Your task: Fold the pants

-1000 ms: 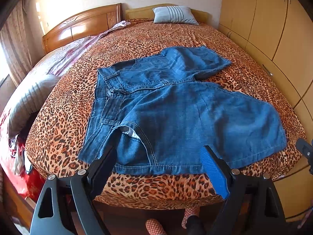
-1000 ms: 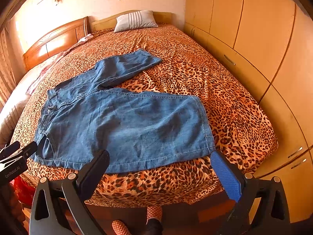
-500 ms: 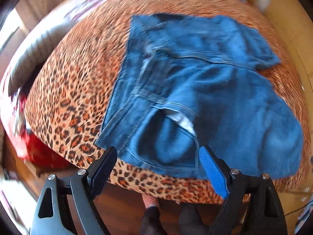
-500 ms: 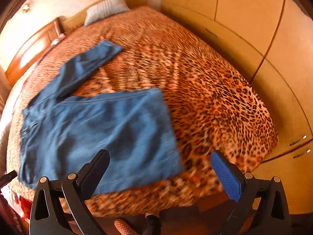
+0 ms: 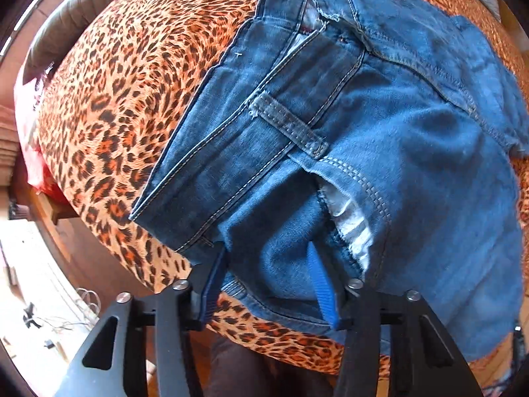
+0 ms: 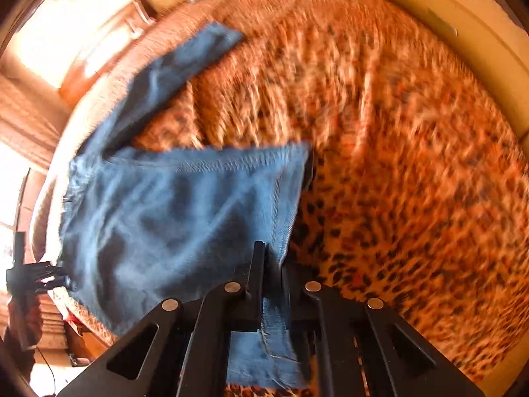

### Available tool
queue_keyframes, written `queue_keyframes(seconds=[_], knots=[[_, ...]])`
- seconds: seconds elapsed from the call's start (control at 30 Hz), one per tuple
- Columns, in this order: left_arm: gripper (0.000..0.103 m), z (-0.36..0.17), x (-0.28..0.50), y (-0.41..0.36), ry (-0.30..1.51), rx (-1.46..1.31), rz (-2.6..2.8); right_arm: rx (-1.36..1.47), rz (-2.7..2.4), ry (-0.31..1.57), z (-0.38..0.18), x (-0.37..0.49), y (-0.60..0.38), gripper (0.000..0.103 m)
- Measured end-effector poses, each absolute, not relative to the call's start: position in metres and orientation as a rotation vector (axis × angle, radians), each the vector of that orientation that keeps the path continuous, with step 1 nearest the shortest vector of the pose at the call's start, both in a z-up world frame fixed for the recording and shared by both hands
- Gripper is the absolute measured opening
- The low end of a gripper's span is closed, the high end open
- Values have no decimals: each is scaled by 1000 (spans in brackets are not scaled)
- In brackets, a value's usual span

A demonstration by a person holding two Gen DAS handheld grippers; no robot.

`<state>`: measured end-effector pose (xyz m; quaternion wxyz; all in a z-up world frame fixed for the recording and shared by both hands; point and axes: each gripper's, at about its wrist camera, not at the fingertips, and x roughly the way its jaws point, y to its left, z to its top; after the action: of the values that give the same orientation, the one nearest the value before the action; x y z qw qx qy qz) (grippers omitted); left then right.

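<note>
A bed [image 5: 109,106] under a leopard-print spread is carrying the pants [image 5: 380,152], with wardrobe doors running along its far side. The left tool [image 5: 267,264] is pointing down at the waist corner nearest it, its jaws half-narrowed and just now closing, a bunch of denim beside the pocket between them; whether the pads are pressing yet I cannot tell. The right tool [image 6: 272,264] is pinching the near hem corner of the leg [image 6: 185,215], jaws narrow on the cloth. The pants' long axis is running from the left tool's waist corner to the right tool's hem, so each tool is nearest its own end. A second ago both tools were hanging wide above the bed edge, clear of the denim.
</note>
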<state>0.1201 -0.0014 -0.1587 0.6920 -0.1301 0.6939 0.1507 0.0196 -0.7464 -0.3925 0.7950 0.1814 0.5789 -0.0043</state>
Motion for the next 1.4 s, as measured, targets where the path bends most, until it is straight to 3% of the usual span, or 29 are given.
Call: queue_keyframes(seconds=[0.23, 0.3, 0.33, 0.37, 0.47, 0.63, 0.8, 0.93, 0.97, 1.0, 1.03, 1.07, 1.17, 1.3, 1.33, 1.37, 1.4], knots=[[39, -160, 97, 15, 1572, -347, 287, 392, -73, 1368, -405, 10, -778, 12], [40, -149, 104, 33, 1522, -380, 263, 437, -71, 1330, -391, 19, -788, 18], [41, -143, 111, 40, 1498, -392, 263, 452, -67, 1311, -384, 26, -790, 29], [44, -138, 123, 50, 1470, -409, 264, 464, -61, 1290, -377, 37, -791, 41], [60, -130, 166, 75, 1416, -429, 290, 501, -40, 1240, -361, 82, -785, 46], [63, -136, 251, 77, 1445, -498, 308, 600, -3, 1185, -371, 186, -757, 56], [63, -167, 296, 83, 1456, -583, 325, 656, -77, 1198, -421, 287, -729, 56], [59, -186, 329, 71, 1499, -486, 351, 719, -148, 1261, -457, 326, -720, 56], [45, -191, 337, 68, 1513, -451, 369, 694, -151, 1265, -460, 331, -718, 51], [33, -200, 340, 68, 1532, -431, 383, 661, -144, 1248, -457, 335, -714, 34], [33, -204, 341, 68, 1541, -430, 393, 652, -93, 1246, -454, 339, -712, 7], [33, -204, 340, 68, 1531, -430, 399, 631, -79, 1230, -447, 340, -712, 3], [33, -211, 342, 65, 1520, -380, 387, 605, -78, 1149, -427, 323, -728, 4], [31, -212, 339, 56, 1568, -343, 336, 504, -103, 1305, -456, 304, -738, 11], [30, -207, 338, 60, 1579, -396, 305, 518, -78, 1299, -453, 300, -738, 19], [29, -201, 337, 65, 1571, -452, 281, 542, -75, 1306, -449, 299, -742, 33], [29, -192, 337, 75, 1537, -524, 261, 546, -85, 1297, -443, 297, -746, 39]])
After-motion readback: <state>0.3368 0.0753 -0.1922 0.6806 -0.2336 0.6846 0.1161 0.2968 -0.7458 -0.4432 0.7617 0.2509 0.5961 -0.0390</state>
